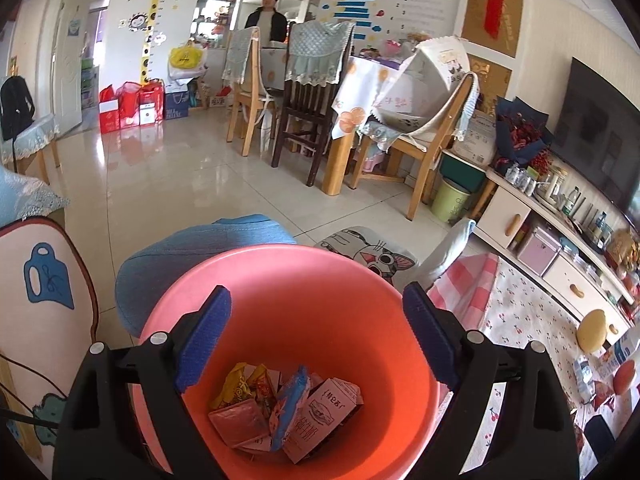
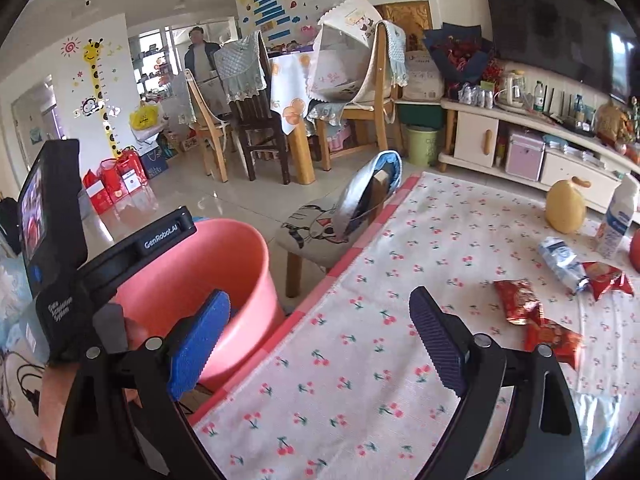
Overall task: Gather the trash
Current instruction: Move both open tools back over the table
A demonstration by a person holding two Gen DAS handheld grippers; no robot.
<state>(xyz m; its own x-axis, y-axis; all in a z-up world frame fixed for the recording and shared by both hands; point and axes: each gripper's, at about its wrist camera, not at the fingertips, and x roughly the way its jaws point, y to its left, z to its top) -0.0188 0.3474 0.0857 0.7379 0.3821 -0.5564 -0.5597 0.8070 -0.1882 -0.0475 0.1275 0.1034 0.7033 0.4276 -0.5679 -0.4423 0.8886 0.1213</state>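
Observation:
My left gripper (image 1: 316, 300) hangs open over a pink bucket (image 1: 360, 268), with nothing between its blue pads. In the bucket lie a crushed milk carton (image 1: 320, 416), a blue and pink wrapper (image 1: 288, 404) and a yellow wrapper (image 1: 236, 384). My right gripper (image 2: 320, 296) is open and empty above the cherry-print tablecloth (image 2: 360, 320), just right of the bucket (image 2: 192, 272). Further right on the cloth lie red wrappers (image 2: 518, 300) (image 2: 552, 338) (image 2: 608, 278) and a blue and white wrapper (image 2: 560, 258).
A white bottle (image 2: 618, 216) and a yellow rounded object (image 2: 566, 208) stand at the table's far right. A cat-print stool (image 2: 316, 228) with a blue bag sits beyond the table edge. Dining chairs (image 2: 248, 128), a green bin (image 2: 422, 144), a TV cabinet (image 2: 520, 148) and a standing person (image 2: 200, 56) lie further back.

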